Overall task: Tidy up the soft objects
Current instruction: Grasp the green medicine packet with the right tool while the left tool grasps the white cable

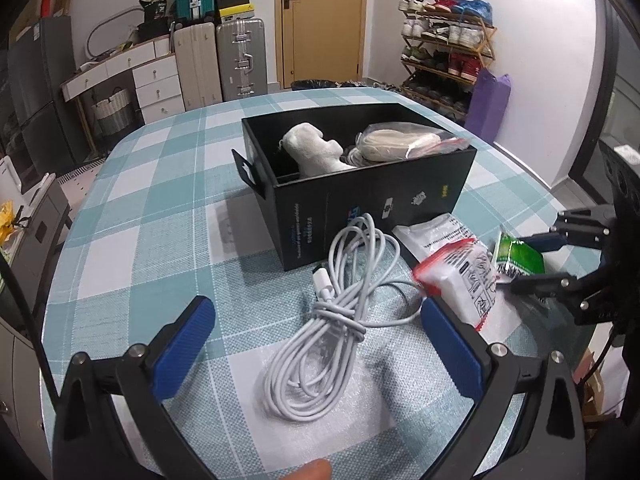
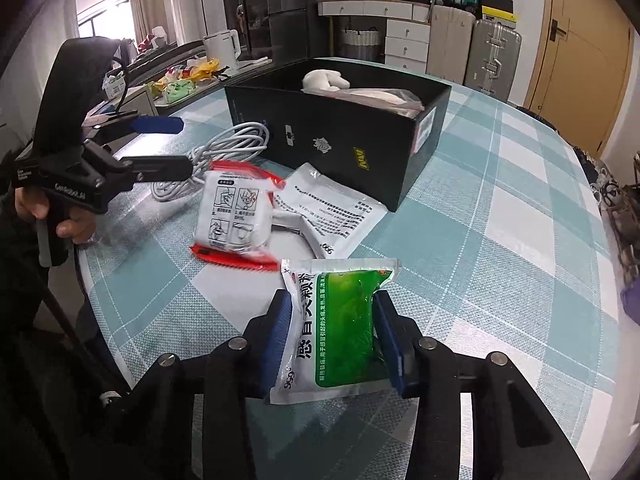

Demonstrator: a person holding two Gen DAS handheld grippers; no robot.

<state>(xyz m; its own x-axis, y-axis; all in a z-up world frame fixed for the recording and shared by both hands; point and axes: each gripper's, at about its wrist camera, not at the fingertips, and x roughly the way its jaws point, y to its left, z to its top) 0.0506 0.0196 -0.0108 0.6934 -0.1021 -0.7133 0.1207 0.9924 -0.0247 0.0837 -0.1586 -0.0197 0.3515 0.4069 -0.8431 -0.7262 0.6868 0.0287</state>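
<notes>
My right gripper is shut on a green and white sachet, held just above the table; it also shows in the left wrist view. My left gripper is open over a coiled white cable, its fingers either side of the coil. A red-edged white packet and a flat white pouch lie between the cable and the black box. The box holds a white plush and a bagged cream item.
The round table has a teal checked cloth. Suitcases, white drawers and a shoe rack stand beyond the far edge. A counter with a kettle lies past the left side.
</notes>
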